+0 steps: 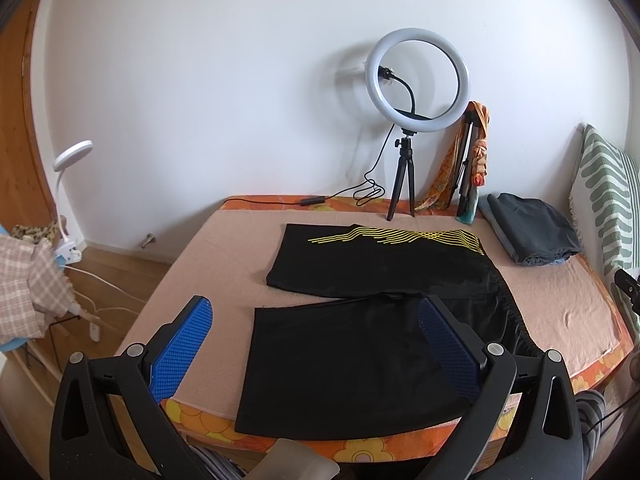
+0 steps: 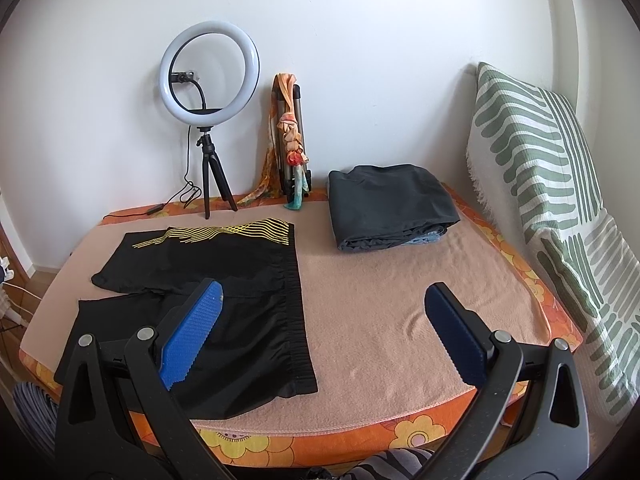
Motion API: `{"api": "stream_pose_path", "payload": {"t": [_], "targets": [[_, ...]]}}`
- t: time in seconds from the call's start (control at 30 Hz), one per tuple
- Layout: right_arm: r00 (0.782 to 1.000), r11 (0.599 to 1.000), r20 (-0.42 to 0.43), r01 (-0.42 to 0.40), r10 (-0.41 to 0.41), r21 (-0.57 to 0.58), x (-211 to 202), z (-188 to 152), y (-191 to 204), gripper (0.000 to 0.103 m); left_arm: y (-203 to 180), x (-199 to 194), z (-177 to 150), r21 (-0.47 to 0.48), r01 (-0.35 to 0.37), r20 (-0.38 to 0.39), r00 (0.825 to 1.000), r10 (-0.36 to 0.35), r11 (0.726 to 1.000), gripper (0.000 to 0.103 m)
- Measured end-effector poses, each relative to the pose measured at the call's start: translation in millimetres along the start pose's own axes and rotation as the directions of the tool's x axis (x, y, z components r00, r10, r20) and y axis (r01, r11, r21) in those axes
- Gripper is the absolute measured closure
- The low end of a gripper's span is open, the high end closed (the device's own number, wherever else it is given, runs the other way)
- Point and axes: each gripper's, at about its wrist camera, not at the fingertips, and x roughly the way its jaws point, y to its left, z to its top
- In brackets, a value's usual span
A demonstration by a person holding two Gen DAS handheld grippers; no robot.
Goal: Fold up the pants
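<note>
Black shorts (image 1: 384, 300) spread flat on the peach blanket (image 1: 224, 256) of the bed, both legs pointing toward nine o'clock, elastic waistband toward three o'clock, yellow line print along the far leg's twelve o'clock edge. Seen also in the right wrist view (image 2: 208, 276), lying at about ten o'clock from that camera.

Left hand-held gripper (image 1: 316, 344) raised above the near bed edge, tilted slightly down and forward, blue pads spread wide apart, nothing between them; left pad over bare blanket, right pad over the near leg's cloth, contact impossible to judge. Right hand-held gripper (image 2: 324, 332) likewise raised over the near edge, pads spread wide and grasping nothing; left pad over the waistband area, right pad over bare blanket at three o'clock of the shorts.

Beyond the shorts at twelve o'clock: lit ring light (image 1: 418, 76) on a small black tripod, folded stand draped with an orange scarf (image 1: 476, 148) just beside it. Folded dark grey garments (image 2: 390, 204) stacked at one o'clock, well apart from the shorts. Green-striped cushion (image 2: 536, 168) propped at three o'clock.
</note>
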Motion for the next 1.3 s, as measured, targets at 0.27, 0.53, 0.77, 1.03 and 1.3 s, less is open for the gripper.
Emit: {"api": "stream_pose_path", "payload": {"t": [0.27,0.53,0.77,1.03,1.3], "targets": [[1.000,1.000,0.000,0.000,0.000,-0.001,0.5,-0.1,1.5,0.000,-0.3,0.7,-0.7,-0.001,0.000,-0.002,1.000,0.000,1.000,0.001],[1.000,1.000,0.001,0.000,0.000,0.000,0.4,-0.4,1.8,0.000,-0.4,2.7,-2.7,-0.003,0.004,-0.005,1.000,-0.004,1.000,0.001],[1.000,1.000,0.002,0.000,0.000,0.000,0.5,-0.5,2.0,0.000,0.3,4.4,-4.1,-0.011,0.003,-0.006,1.000,-0.003,1.000,0.001],[1.000,1.000,0.003,0.001,-0.001,0.000,0.4,-0.2,2.0,0.000,1.3,4.6,-5.4,-0.014,0.005,-0.005,1.000,-0.005,1.000,0.001],[1.000,1.000,0.008,0.000,0.000,0.003,1.0,1.5,3.3,0.000,3.7,6.1,-6.0,-0.023,0.017,-0.001,1.000,-0.017,1.000,0.001]]}}
